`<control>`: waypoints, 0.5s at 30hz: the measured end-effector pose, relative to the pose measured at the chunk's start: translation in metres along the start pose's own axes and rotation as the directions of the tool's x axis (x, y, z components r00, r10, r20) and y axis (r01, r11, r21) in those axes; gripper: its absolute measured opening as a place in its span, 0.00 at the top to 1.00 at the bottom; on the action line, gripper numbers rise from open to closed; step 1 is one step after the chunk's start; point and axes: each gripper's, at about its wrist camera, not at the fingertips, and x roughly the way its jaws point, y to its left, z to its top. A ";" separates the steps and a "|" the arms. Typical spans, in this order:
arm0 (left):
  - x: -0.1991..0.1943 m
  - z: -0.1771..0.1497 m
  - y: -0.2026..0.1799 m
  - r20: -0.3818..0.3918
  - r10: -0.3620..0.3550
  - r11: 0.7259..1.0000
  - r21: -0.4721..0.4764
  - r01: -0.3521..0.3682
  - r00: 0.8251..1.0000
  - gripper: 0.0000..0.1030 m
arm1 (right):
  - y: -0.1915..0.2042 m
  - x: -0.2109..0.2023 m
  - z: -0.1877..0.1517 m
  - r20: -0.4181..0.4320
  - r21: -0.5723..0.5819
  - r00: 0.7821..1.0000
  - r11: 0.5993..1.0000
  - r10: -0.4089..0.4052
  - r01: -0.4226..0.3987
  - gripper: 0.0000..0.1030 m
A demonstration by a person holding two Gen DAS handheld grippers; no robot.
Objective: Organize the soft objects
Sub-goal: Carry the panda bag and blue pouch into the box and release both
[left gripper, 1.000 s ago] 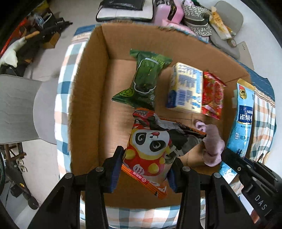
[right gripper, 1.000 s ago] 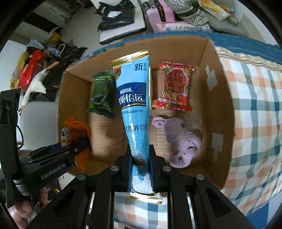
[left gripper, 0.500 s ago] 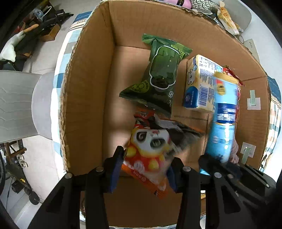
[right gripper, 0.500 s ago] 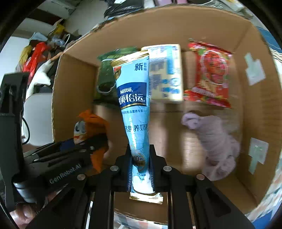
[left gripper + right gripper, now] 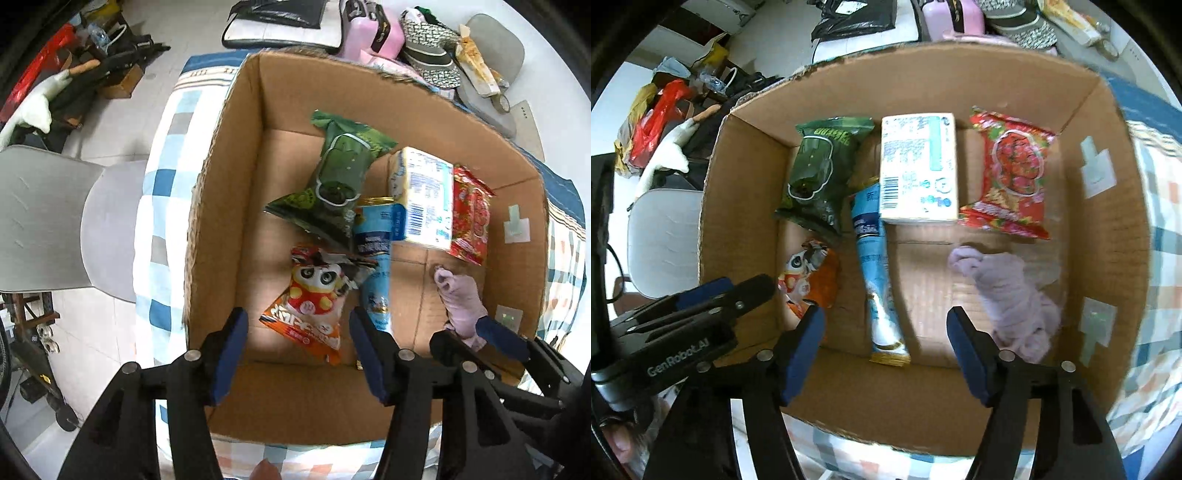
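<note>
A cardboard box (image 5: 221, 229) (image 5: 1123, 229) holds several soft items. The orange panda snack bag (image 5: 317, 299) (image 5: 809, 273) lies on the box floor at the near left. The blue Nestle tube pack (image 5: 375, 258) (image 5: 877, 269) lies beside it. A green snack bag (image 5: 332, 184) (image 5: 816, 173), a white pack (image 5: 421, 199) (image 5: 918, 166), a red snack bag (image 5: 471, 214) (image 5: 1012, 173) and a lilac cloth (image 5: 460, 299) (image 5: 1008, 291) also lie inside. My left gripper (image 5: 295, 350) is open above the panda bag. My right gripper (image 5: 884, 350) is open above the tube's near end.
The box stands on a checked cloth (image 5: 159, 206) (image 5: 1160, 295). A grey chair (image 5: 55, 229) stands to the left. Bags, a pink case (image 5: 369, 26) and clutter lie on the floor behind the box.
Both grippers opened and let go. The panda bag and the blue tube pack now lie on the box floor. Both grippers have drawn back a little.
</note>
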 end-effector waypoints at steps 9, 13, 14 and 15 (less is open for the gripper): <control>-0.032 -0.027 -0.022 0.117 0.024 0.999 0.033 -0.028 0.993 0.31 | -0.021 -0.044 -0.025 0.084 0.006 0.991 0.994 -0.106 0.105 0.05; -0.047 -0.040 -0.025 0.170 0.029 0.999 0.028 -0.034 0.985 0.09 | -0.034 -0.065 -0.040 0.113 0.025 0.984 0.990 -0.141 0.139 0.02; -0.051 -0.044 -0.026 0.184 0.030 0.999 0.023 -0.035 0.983 0.04 | -0.037 -0.070 -0.043 0.125 0.029 0.981 0.989 -0.148 0.146 0.01; -0.056 -0.047 -0.027 0.199 0.031 0.999 0.022 -0.036 0.979 0.04 | -0.040 -0.075 -0.046 0.135 0.033 0.979 0.988 -0.154 0.151 0.00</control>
